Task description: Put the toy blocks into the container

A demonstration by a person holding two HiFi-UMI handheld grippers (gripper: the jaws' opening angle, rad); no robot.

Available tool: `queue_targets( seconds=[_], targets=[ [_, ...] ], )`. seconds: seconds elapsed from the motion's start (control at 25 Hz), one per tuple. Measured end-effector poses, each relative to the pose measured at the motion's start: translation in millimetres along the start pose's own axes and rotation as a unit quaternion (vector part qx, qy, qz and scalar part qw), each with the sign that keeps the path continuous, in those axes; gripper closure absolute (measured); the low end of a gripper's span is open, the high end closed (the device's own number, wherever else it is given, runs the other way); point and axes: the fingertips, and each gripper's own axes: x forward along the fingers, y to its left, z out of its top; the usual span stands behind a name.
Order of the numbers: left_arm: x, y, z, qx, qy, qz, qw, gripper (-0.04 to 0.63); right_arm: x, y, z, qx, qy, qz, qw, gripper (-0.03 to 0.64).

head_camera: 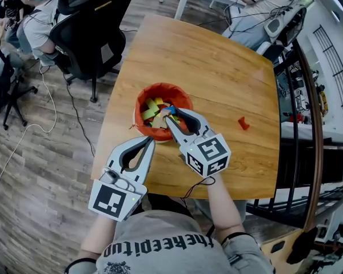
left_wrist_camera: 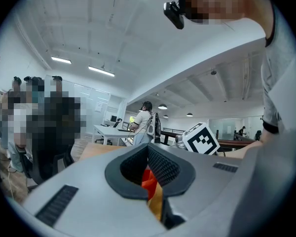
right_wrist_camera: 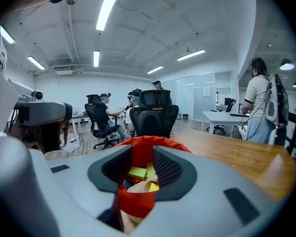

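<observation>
Orange-red and soft-walled, the container (head_camera: 146, 95) sits at the middle of the head view on the wooden table (head_camera: 217, 56). Green and yellow toy blocks (head_camera: 151, 112) are piled inside it.

The right gripper (head_camera: 169, 117) reaches in from the lower right of the frame. Its tips are over the container's right half, just above the pile. In the right gripper view its jaws stand a little apart, released. The gap between them shows the container's red wall and the yellow-green blocks lower down, and neither pad presses on a block.

The left gripper (head_camera: 150, 141) lies in the lower left of the head view, with its tips just beside the container's near rim and outside it. Its jaws are clenched together at the tips with nothing gripped. In the left gripper view, a sliver of the red container shows through the opening behind them.

One red block (head_camera: 243, 123) lies alone on the table at centre right of the head view, well apart from the container and from both grippers.
</observation>
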Motion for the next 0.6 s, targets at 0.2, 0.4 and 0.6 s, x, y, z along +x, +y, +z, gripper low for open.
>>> queue_targets(
  seconds=[0.2, 0.4, 0.6],
  targets=[
    [2.1, -2.7, -0.7, 0.002, 0.001, -0.007, 1.0000, 0.581, -5.1, -2.4, -0.4, 0.004, -0.001, -0.007, 1.000, 0.532],
    [8.6, -11.3, -0.8, 0.002, 0.004, -0.021, 0.9998, 0.581, -18.0, -6.5, 0.9, 0.012, -0.009, -0.007, 1.000, 0.604],
    [18.3, -21.8, -2.3, 0.005, 0.008, -0.044, 0.9990, 0.581, -32.3, -12.7, -0.3, 0.006, -0.011, -0.019, 1.000, 0.606]
  ],
)
